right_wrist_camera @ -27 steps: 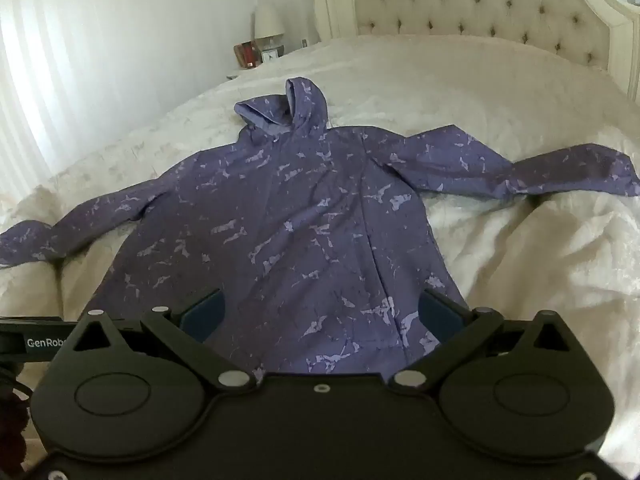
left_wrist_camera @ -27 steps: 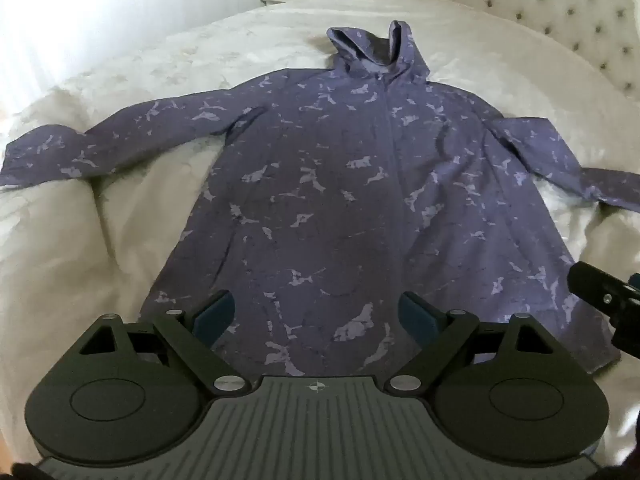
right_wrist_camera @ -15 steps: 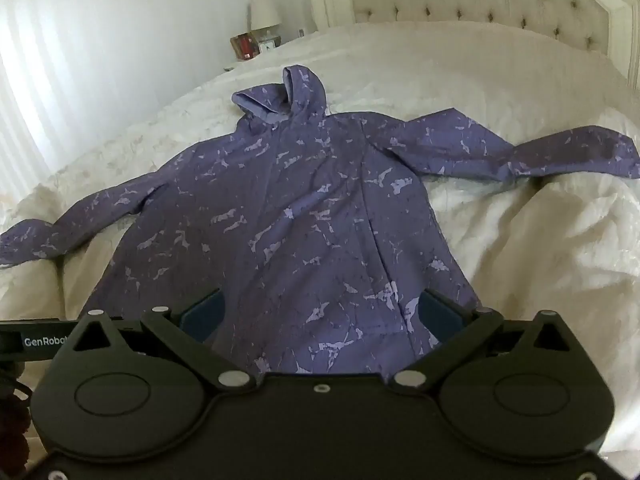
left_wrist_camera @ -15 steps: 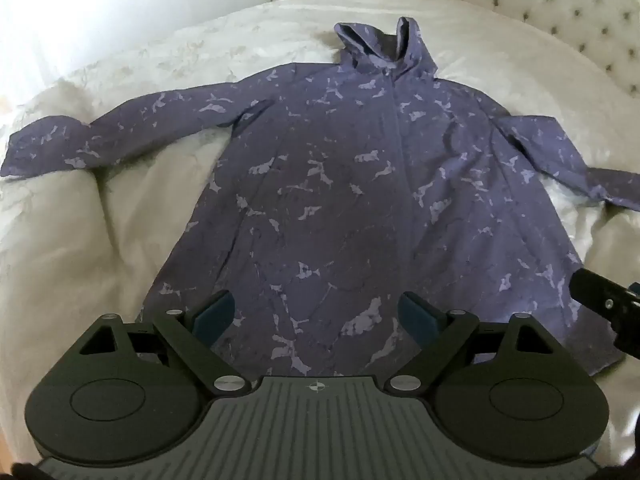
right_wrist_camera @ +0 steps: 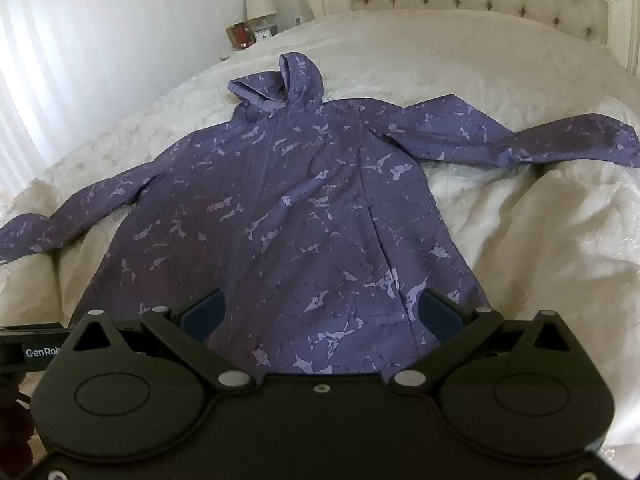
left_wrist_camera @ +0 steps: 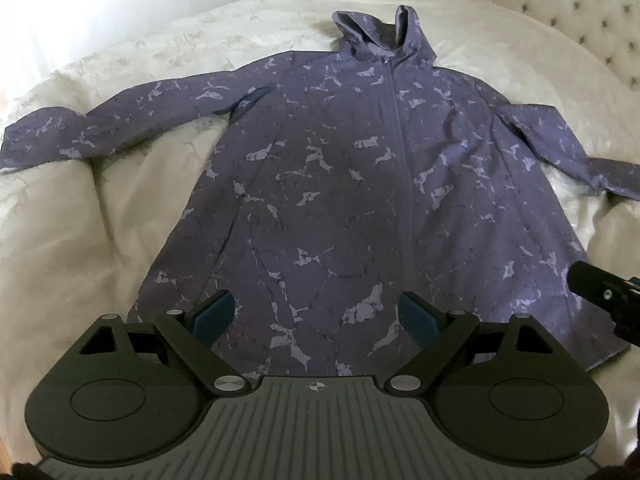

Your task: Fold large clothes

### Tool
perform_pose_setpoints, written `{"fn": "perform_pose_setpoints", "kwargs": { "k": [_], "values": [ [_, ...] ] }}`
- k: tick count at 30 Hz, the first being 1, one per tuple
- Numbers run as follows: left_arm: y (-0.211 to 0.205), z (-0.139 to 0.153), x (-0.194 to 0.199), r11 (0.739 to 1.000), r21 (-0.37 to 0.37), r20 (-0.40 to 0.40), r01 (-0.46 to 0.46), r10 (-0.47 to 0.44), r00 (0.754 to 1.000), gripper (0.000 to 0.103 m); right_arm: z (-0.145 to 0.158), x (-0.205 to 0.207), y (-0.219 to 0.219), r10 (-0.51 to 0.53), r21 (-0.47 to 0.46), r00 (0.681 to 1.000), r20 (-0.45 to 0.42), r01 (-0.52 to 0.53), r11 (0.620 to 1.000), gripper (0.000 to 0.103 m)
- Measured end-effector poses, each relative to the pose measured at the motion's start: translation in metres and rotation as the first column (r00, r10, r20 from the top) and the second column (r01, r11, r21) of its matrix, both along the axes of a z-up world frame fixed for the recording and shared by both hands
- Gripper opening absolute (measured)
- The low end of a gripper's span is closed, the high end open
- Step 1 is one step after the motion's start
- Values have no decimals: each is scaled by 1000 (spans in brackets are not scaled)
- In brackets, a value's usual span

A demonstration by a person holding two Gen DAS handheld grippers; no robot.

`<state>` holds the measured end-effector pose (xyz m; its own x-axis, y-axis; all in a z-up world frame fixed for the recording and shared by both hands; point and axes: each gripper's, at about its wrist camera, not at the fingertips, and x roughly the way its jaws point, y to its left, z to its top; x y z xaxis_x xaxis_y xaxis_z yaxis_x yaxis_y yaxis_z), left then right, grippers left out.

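On the cream bed (left_wrist_camera: pixel 100 240) a purple hooded jacket (left_wrist_camera: pixel 360 184) lies spread flat, left gripper (left_wrist_camera: pixel 316 316) and right gripper (right_wrist_camera: pixel 320 312) above its hem, fingers apart and empty

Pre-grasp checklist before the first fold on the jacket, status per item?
1. jacket spread flat, front up, on the bed: ok.
2. Both sleeves out to the sides, left sleeve, right sleeve: ok.
3. left gripper open, nothing between its fingers: ok.
4. right gripper open, nothing between its fingers: ok.
5. Near hem lying flat: cannot tell, the grippers hide most of it.
6. hood flattened: not ok, it stands up.
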<state>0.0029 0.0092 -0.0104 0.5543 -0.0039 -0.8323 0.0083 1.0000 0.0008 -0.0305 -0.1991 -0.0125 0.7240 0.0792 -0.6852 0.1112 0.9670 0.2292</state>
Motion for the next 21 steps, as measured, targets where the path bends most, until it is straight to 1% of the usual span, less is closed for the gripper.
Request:
{"fn": "perform_pose_setpoints", "kwargs": {
  "k": [4,21],
  "values": [
    [-1,-2,0,1000,0,-4,1,-1,1000,90,1,6,0,-1,-1,1000,-5,1,1000,102],
    [-3,-9,-1,1000,-6,-16,1,-1,1000,90,-4,7,7,19,5,999,-31,-18,1000,102]
  ]
}}
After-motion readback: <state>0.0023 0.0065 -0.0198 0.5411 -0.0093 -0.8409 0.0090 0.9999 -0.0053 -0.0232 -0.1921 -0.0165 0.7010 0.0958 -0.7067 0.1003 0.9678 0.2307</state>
